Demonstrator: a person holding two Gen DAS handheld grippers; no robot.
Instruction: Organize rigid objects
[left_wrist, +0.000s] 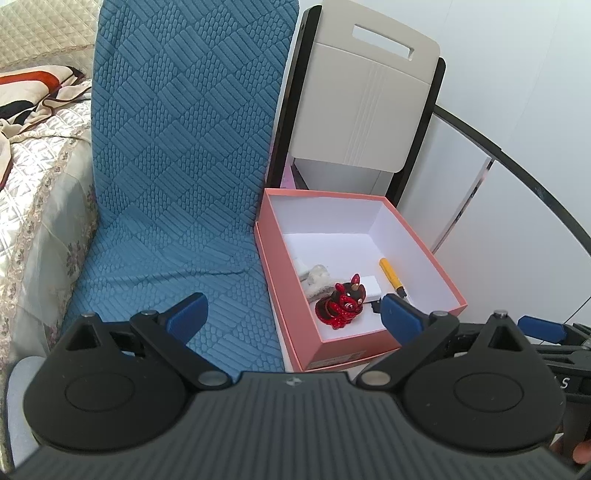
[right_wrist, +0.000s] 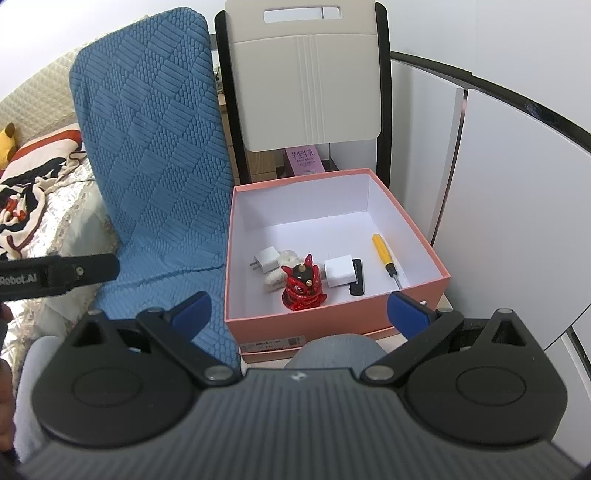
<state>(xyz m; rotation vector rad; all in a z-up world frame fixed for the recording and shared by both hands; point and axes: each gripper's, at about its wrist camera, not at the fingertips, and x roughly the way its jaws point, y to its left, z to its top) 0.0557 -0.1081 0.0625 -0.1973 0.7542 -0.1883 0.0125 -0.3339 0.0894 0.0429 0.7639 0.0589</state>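
Observation:
An open pink box (right_wrist: 432, 273) with a white inside stands on its lid beside a blue cushion. In it lie a red lion figurine (right_wrist: 301, 286), a white charger plug (right_wrist: 265, 256), a whitish lump (right_wrist: 282, 267), a white block (right_wrist: 340, 271), a black flat piece (right_wrist: 357, 282) and a yellow-handled screwdriver (right_wrist: 384, 256). The box (left_wrist: 288, 295), figurine (left_wrist: 341, 304) and screwdriver (left_wrist: 390, 275) also show in the left wrist view. My left gripper (left_wrist: 295, 314) and right gripper (right_wrist: 299, 314) are both open and empty, held just in front of the box.
A blue quilted cushion (right_wrist: 159, 166) leans up left of the box. A beige chair back (right_wrist: 306, 81) stands behind it. A bed with blankets (right_wrist: 40, 206) is at the left. White cabinet panels (right_wrist: 517, 184) are at the right. My left gripper's body (right_wrist: 55, 275) shows at the left.

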